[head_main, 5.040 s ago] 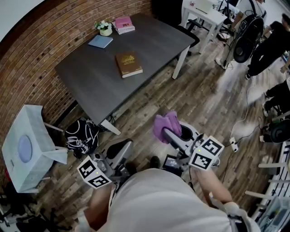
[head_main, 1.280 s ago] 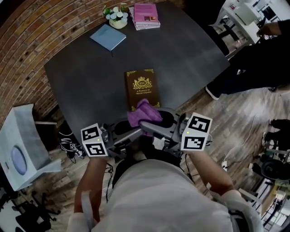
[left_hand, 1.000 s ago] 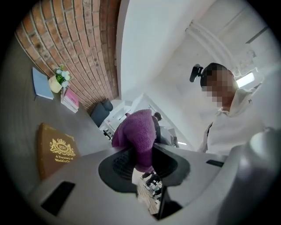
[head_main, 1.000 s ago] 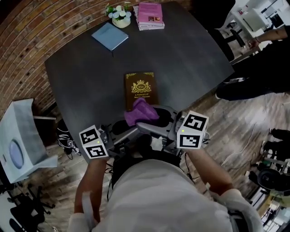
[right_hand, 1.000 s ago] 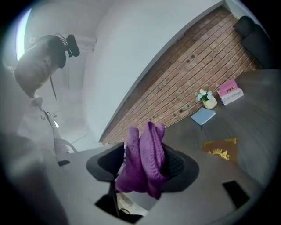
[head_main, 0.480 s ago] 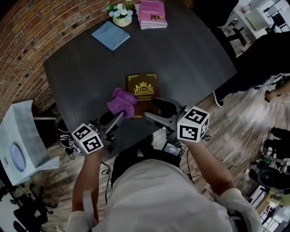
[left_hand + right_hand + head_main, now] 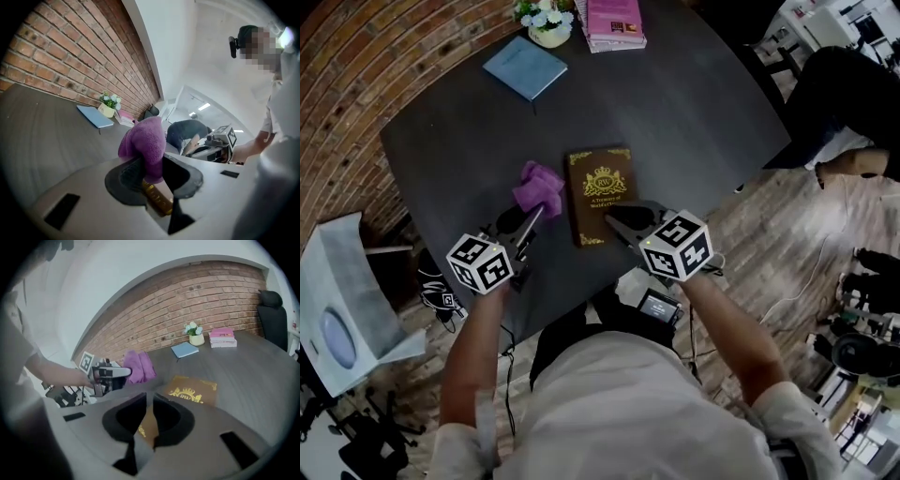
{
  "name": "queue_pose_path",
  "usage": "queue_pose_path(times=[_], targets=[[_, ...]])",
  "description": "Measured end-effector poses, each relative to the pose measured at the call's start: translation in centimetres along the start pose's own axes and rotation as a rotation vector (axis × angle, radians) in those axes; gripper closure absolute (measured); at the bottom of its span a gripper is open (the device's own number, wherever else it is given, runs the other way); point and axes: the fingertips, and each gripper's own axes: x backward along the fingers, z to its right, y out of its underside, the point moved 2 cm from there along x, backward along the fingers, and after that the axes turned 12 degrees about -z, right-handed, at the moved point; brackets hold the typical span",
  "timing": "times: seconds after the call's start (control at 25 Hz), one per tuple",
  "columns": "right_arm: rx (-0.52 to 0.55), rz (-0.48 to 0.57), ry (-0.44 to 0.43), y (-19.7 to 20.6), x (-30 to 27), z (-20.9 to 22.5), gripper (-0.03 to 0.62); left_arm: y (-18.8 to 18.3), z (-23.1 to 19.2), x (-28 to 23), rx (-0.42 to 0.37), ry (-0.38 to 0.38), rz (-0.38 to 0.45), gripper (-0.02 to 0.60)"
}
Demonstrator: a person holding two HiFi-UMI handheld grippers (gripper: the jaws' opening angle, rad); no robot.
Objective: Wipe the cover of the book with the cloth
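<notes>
Left tool (image 7: 523, 220): we see it clamped on the purple cloth (image 7: 539, 186), just beside the book's (image 7: 600, 192) left edge.
Right tool (image 7: 623, 217): jaws have just been closing and are now almost together with nothing between them, over the book's near right corner.
Book: flat, cover up, close to the worktop's (image 7: 694, 103) near edge.
Open room: bare worktop beyond and to the right. The blue notebook (image 7: 524, 67) and pink books (image 7: 615, 21) lie well apart at the far edge.
</notes>
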Motion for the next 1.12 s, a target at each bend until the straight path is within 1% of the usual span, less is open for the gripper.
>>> queue_pose_path(times=[0.12, 0.28, 0.44, 0.52, 0.64, 0.76, 0.92, 1.12], targets=[[0.055, -0.09, 0.049, 1.0, -2.1, 0.7, 0.554, 0.4, -1.4, -1.1, -0.029, -0.029, -0.042, 0.483], [0.096, -0.202, 0.099, 2.6, -4.3, 1.7, 0.562, 0.7, -2.7, -2.5, -0.063, -0.057, -0.089, 0.482], [0.152, -0.339, 0.188, 4.7, -5.6, 3.0, 0.571, 0.9, -3.9, -3.7, -0.101, -0.102, -0.144, 0.482], [0.179, -0.39, 0.22, 5.4, -6.0, 3.3, 0.572, 1.0, -4.4, -4.4, -0.118, -0.116, -0.171, 0.482], [0.198, -0.42, 0.236, 5.3, -6.4, 3.4, 0.574, 1.0, -5.1, -5.3, -0.142, -0.131, -0.203, 0.482], [0.191, -0.44, 0.222, 5.3, -6.5, 3.4, 0.574, 1.1, -5.7, -6.0, -0.151, -0.147, -0.219, 0.482], [0.15, -0.434, 0.19, 5.3, -6.4, 3.5, 0.574, 1.0, -6.0, -7.0, -0.167, -0.159, -0.239, 0.482], [0.146, -0.429, 0.187, 5.2, -6.2, 3.6, 0.574, 0.3, -6.1, -7.8, -0.2, -0.168, -0.251, 0.482]])
